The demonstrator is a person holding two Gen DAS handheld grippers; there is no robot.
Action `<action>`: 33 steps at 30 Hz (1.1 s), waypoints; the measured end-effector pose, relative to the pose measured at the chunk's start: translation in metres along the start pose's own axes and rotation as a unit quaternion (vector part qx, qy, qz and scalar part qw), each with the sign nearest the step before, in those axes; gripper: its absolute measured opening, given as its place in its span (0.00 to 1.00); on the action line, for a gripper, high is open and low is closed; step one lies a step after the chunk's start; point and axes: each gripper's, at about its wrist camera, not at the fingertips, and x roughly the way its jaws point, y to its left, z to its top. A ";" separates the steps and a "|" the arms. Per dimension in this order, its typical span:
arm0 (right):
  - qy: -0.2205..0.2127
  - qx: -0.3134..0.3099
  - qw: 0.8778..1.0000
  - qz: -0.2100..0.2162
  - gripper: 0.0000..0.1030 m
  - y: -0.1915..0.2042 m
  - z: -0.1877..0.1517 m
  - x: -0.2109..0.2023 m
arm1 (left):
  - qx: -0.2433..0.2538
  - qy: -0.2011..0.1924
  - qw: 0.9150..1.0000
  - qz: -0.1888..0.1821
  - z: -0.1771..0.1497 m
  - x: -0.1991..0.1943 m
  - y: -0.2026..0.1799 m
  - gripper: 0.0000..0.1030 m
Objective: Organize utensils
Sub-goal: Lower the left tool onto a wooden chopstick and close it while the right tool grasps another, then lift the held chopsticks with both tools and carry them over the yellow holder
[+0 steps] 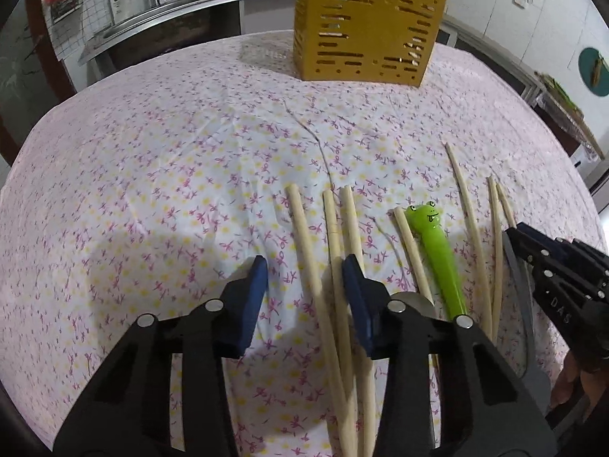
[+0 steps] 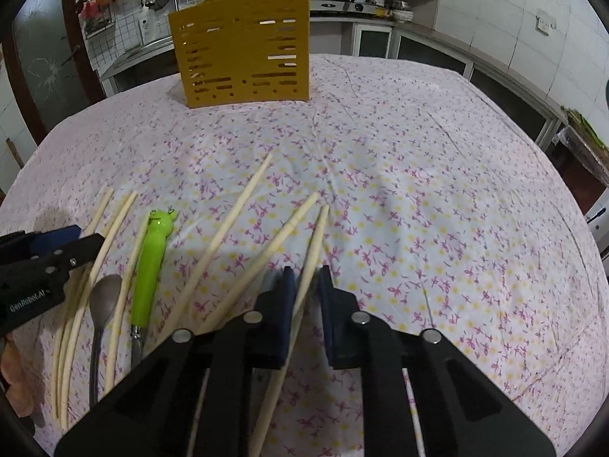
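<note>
Several wooden chopsticks (image 1: pixel 304 251) lie on the floral tablecloth (image 1: pixel 152 175), with a green frog-handled utensil (image 1: pixel 437 251) among them. My left gripper (image 1: pixel 304 270) is open, its jaws astride two chopsticks near the table. In the right wrist view, my right gripper (image 2: pixel 304 280) is open with a narrow gap, a chopstick (image 2: pixel 314 243) lying between its jaws. The frog utensil (image 2: pixel 152 262) and a metal spoon (image 2: pixel 102 304) lie to its left. A yellow slotted utensil holder (image 1: pixel 365 30) stands at the far side, also in the right wrist view (image 2: pixel 243 45).
A kitchen counter with a sink and stove (image 1: pixel 171 11) runs behind the table. Shelves and cabinets (image 2: pixel 380 34) stand at the back right. The left gripper's body (image 2: pixel 42 266) shows at the left edge of the right wrist view.
</note>
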 end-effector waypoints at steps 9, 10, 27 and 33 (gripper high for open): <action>0.017 0.000 1.000 0.002 0.14 -0.001 0.009 0.006 | 0.022 0.008 1.000 0.014 0.006 0.006 -0.006 0.35; 0.011 0.002 1.000 0.004 0.13 -0.002 0.007 0.006 | 0.015 0.005 1.000 0.007 0.005 0.006 -0.004 0.35; -0.029 0.016 0.999 0.029 0.07 -0.008 -0.001 0.001 | -0.033 -0.012 0.997 -0.064 -0.001 -0.002 0.022 0.07; -0.031 0.022 0.999 0.035 0.07 -0.010 -0.001 0.000 | -0.046 -0.007 0.996 -0.076 0.002 -0.004 0.029 0.06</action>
